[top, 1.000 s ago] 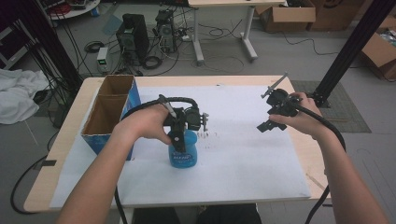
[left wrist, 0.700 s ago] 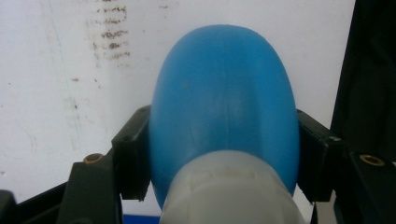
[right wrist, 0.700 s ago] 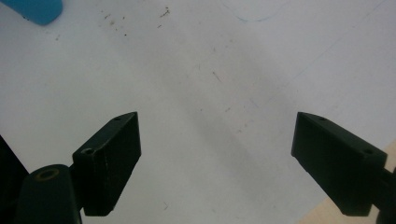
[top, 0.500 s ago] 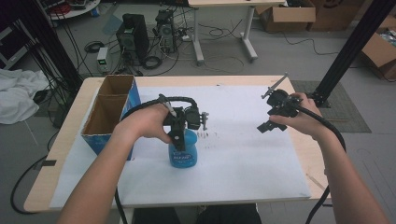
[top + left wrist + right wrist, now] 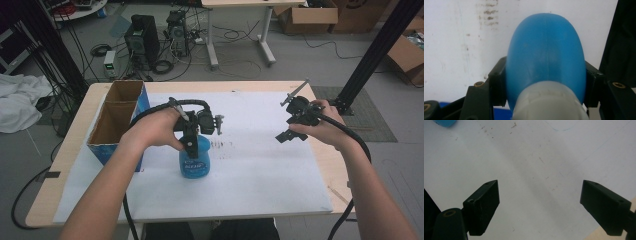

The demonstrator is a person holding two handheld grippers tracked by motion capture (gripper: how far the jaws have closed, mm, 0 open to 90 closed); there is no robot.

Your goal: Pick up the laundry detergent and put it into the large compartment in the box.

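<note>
A blue plastic bottle (image 5: 194,159) with a pale cap stands upright on the white sheet (image 5: 260,165) near the table's middle. My left gripper (image 5: 192,140) comes down on it from above and is shut on its upper part. In the left gripper view the blue bottle (image 5: 545,57) bulges between the two black jaws, its pale cap (image 5: 549,102) nearest the camera. My right gripper (image 5: 295,120) hovers above the sheet at the right, apart from the bottle. In the right gripper view it (image 5: 540,195) stands open wide, with bare white sheet between its jaws.
An open cardboard box (image 5: 117,117) with blue sides sits at the table's left end, close to my left forearm. Dark smudges (image 5: 222,145) mark the sheet just right of the bottle. A black frame post (image 5: 375,55) rises beyond the table's right corner.
</note>
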